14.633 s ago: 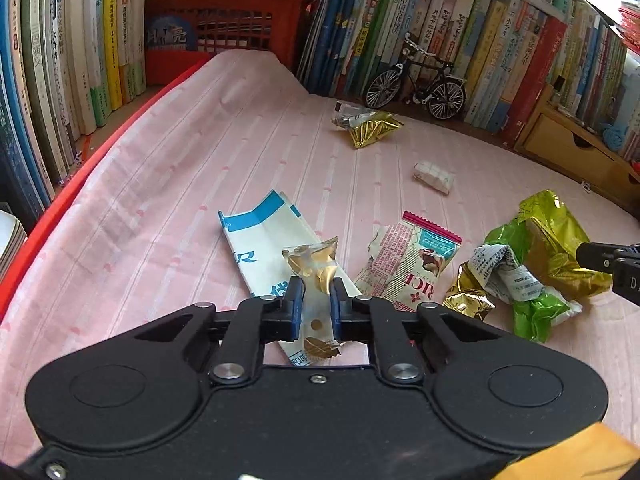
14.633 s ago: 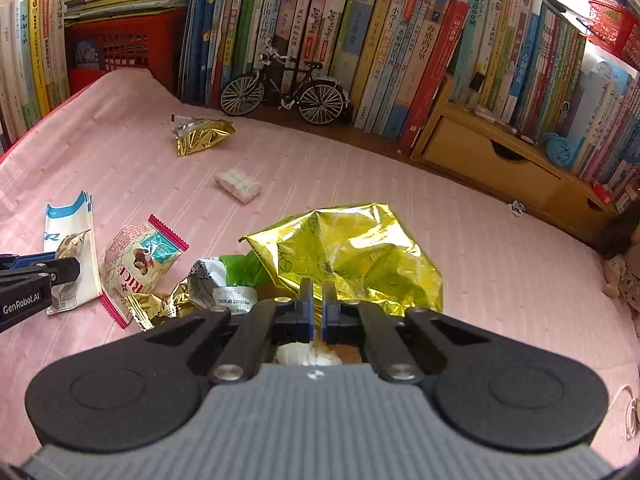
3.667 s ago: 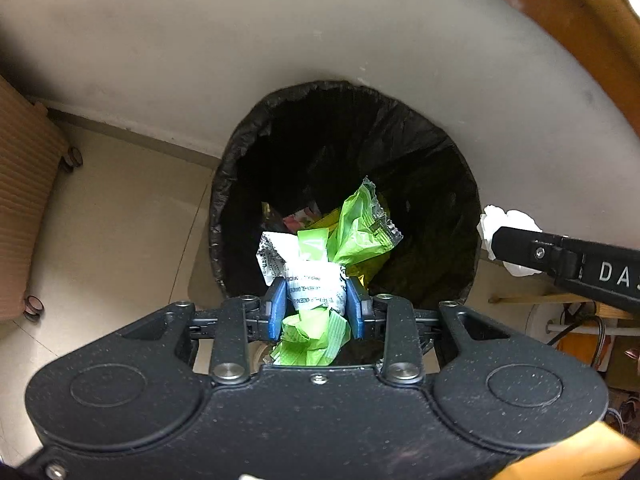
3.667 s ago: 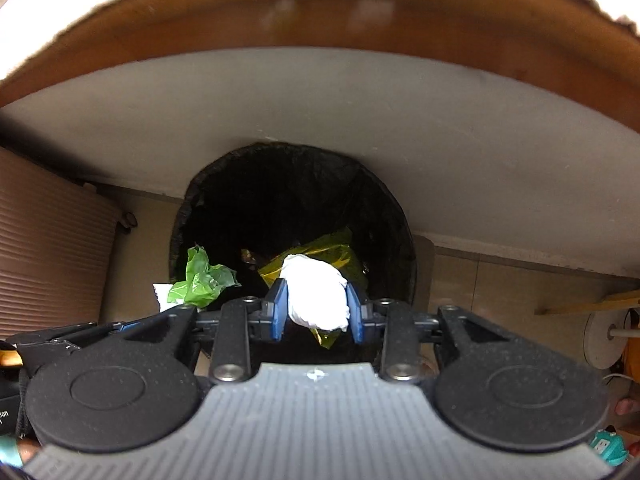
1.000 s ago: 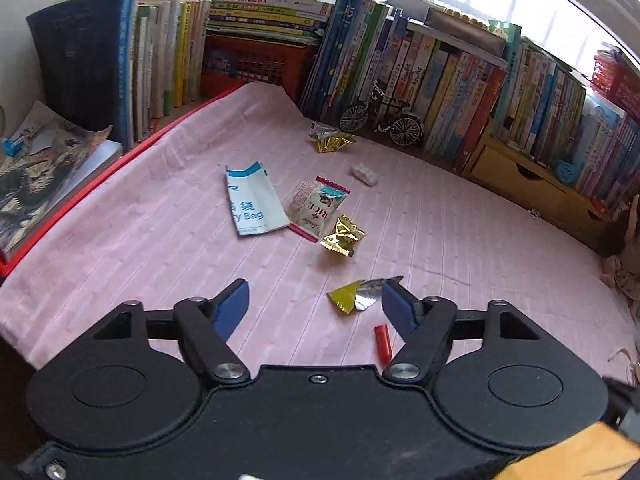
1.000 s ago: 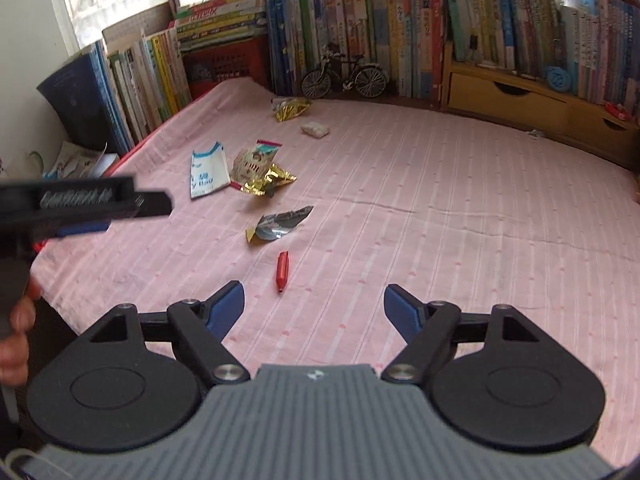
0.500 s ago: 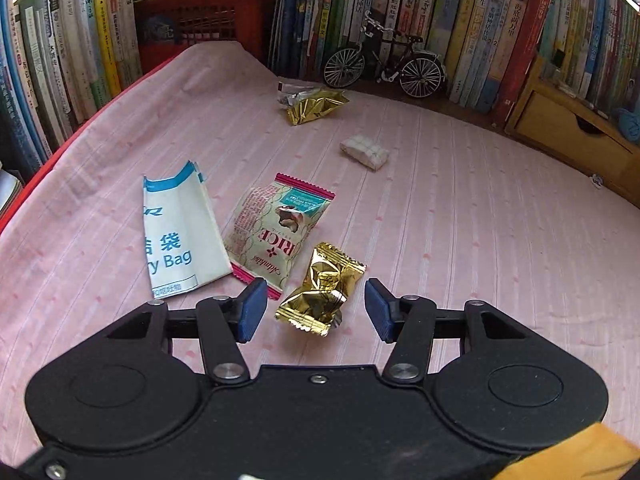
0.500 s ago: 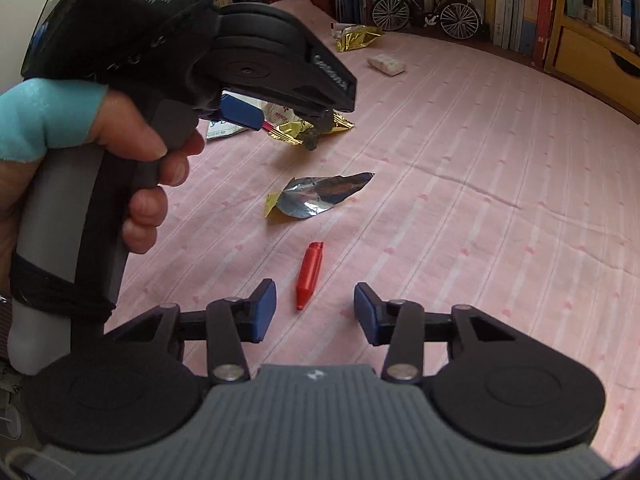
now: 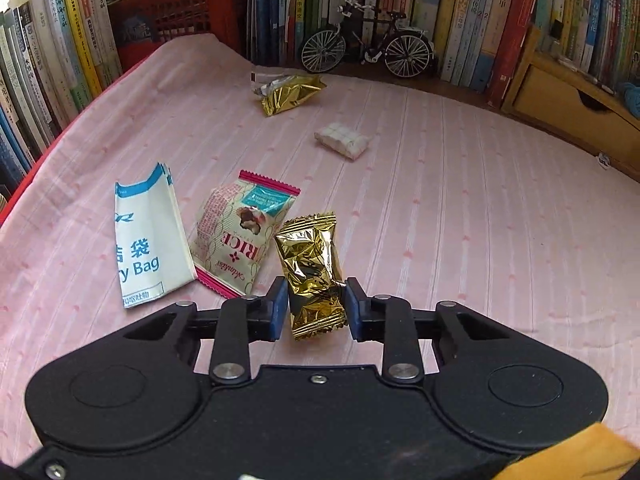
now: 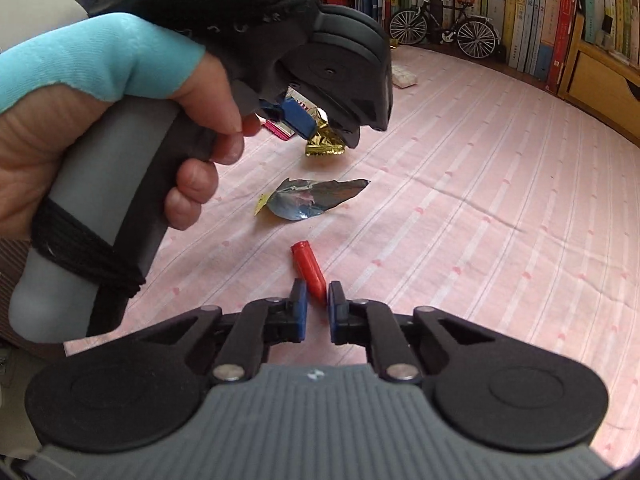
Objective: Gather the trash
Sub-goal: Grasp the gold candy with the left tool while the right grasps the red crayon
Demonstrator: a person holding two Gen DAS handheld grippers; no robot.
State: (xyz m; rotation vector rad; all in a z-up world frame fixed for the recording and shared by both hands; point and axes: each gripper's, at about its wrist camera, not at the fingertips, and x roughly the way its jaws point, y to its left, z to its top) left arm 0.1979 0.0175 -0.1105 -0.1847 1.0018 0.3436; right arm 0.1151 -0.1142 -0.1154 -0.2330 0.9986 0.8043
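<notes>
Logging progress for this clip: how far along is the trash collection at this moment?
Midway, as far as these views show. No bin is in view, so finished work cannot be judged. In hand: the left gripper is clamped on a gold candy wrapper, and the right gripper brackets a small red piece, jaws nearly closed. Left on the pink sheet: white paper bag, RICE snack wrapper, gold foil packet, white packet, silver foil scrap.
</notes>
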